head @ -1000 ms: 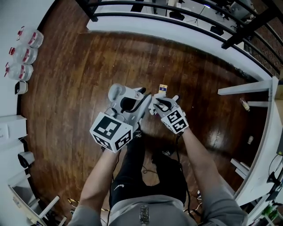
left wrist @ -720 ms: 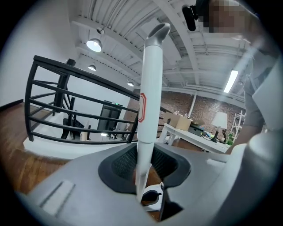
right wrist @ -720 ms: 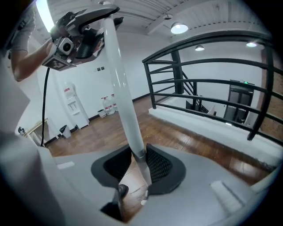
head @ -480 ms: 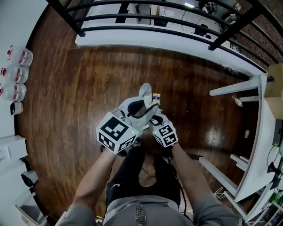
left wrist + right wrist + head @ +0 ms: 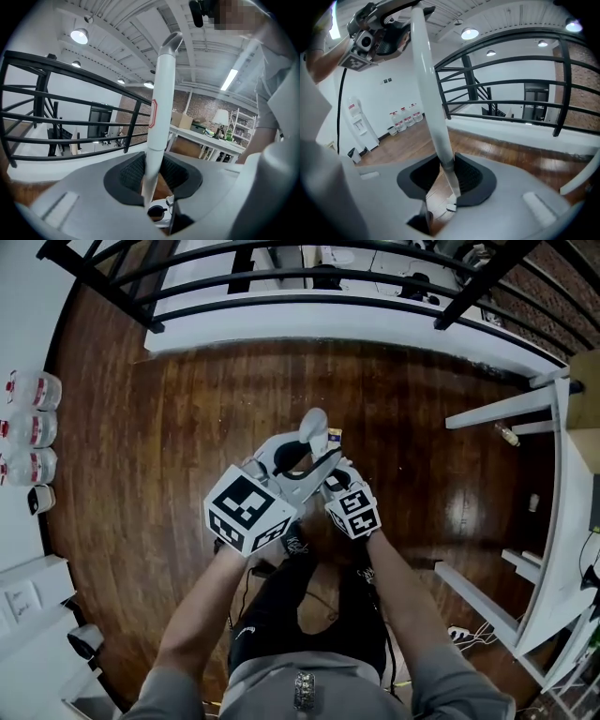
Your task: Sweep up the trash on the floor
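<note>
The left gripper (image 5: 152, 173) is clamped on a white handle (image 5: 159, 103) that bears a red outlined label (image 5: 153, 114) with no readable writing. The right gripper (image 5: 447, 176) grips the same handle lower down, where it narrows to grey. In the head view both sit mid-frame, the left gripper (image 5: 302, 452) just beside the right gripper (image 5: 333, 480). A small yellow-and-purple scrap of trash (image 5: 334, 436) lies on the wooden floor (image 5: 169, 427) just above them. Red-labelled water bottles (image 5: 31, 427) line the left edge, their print too small to read.
</note>
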A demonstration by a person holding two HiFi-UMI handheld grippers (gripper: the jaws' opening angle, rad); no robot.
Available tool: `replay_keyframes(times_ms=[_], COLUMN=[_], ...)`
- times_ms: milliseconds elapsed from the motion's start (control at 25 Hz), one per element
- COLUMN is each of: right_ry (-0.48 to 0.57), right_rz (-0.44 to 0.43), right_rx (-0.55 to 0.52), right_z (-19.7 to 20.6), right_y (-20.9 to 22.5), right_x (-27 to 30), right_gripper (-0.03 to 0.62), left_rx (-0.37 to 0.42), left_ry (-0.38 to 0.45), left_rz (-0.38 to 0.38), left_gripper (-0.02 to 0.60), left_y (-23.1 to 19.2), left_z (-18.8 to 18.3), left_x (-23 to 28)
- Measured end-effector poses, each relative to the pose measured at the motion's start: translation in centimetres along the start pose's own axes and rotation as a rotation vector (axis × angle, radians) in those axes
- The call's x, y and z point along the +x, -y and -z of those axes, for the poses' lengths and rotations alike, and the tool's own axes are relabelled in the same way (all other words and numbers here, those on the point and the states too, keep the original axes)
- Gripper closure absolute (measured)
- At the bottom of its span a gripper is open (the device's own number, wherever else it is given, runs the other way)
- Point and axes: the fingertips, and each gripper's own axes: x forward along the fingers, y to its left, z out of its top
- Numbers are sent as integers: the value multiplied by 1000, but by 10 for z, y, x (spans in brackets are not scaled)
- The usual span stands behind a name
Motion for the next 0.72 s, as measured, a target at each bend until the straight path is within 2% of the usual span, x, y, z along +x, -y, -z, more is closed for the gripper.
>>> replay_keyframes(times_ms=[160, 320, 520, 720], right_ry=[-24, -48, -8, 58], right_rz=[14, 57, 95, 81], right_rx=[37, 60, 64, 43], right_z=[-6, -31, -88, -150], right_y=[-7, -14, -9, 10], right_x=[-17, -53, -84, -91], right_gripper=[500, 500, 496, 493], left_rx=[1, -4, -8, 61], left_ry=[-9, 16, 59, 69], left_rz=[55, 112, 125, 116], left_gripper=[486, 491, 494, 493], left_y=[10, 22, 19, 18], left_z=[-13, -52, -116, -175], left_x=[1, -8, -22, -18])
